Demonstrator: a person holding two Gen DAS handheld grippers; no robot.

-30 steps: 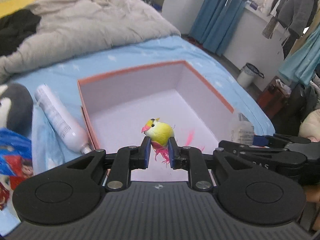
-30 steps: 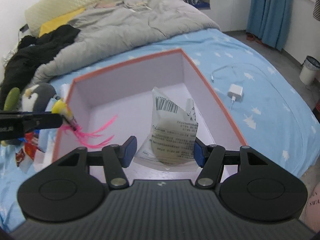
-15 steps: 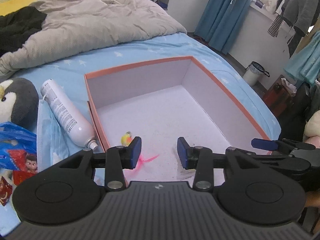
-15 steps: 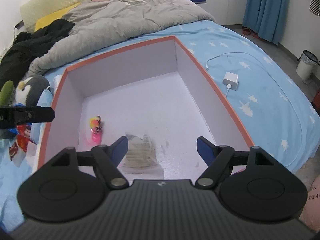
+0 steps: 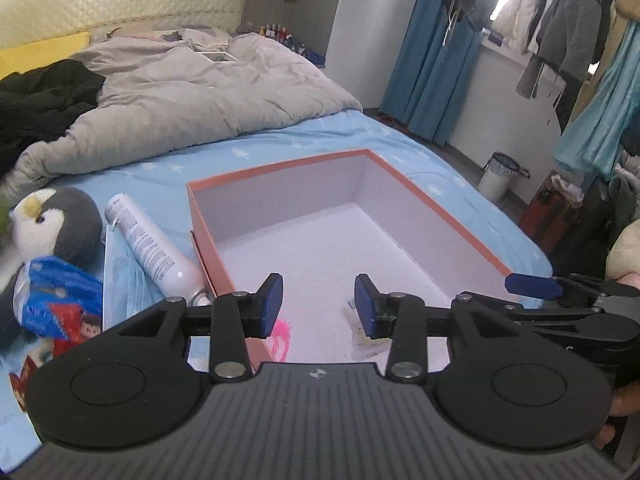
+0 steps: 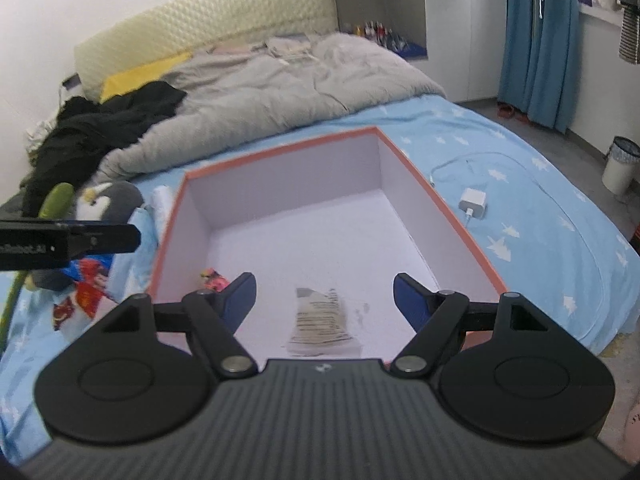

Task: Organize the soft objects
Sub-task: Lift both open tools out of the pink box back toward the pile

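- We hold both tools above the near end of the open orange-rimmed box (image 6: 452,220) that sits on the blue bed sheet (image 6: 540,240).
- Our left tool (image 5: 319,300) has its jaws apart with nothing between them; a pink feathery tuft of the small toy bird (image 5: 282,334) shows just below its left pad.
- Our right tool (image 6: 325,300) has its jaws spread wide and is also empty; the printed packet (image 6: 322,320) lies flat on the box floor beneath the gap.
- From the right wrist view, the toy bird lies on the box floor near the left wall, well apart from the packet.
- So two things are in the box, and we judge that part of the sorting done.
- Left of the box, outside it, we see the penguin plush (image 5: 60,220), a white tube (image 5: 154,250), a blue snack bag (image 5: 56,304) and a face mask (image 5: 120,280) under the tube.
- A white charger (image 6: 473,202) with its cable lies on the sheet right of the box.
- We judge the penguin plush the plainest soft item left to gather; whether the others belong in the box we cannot tell.
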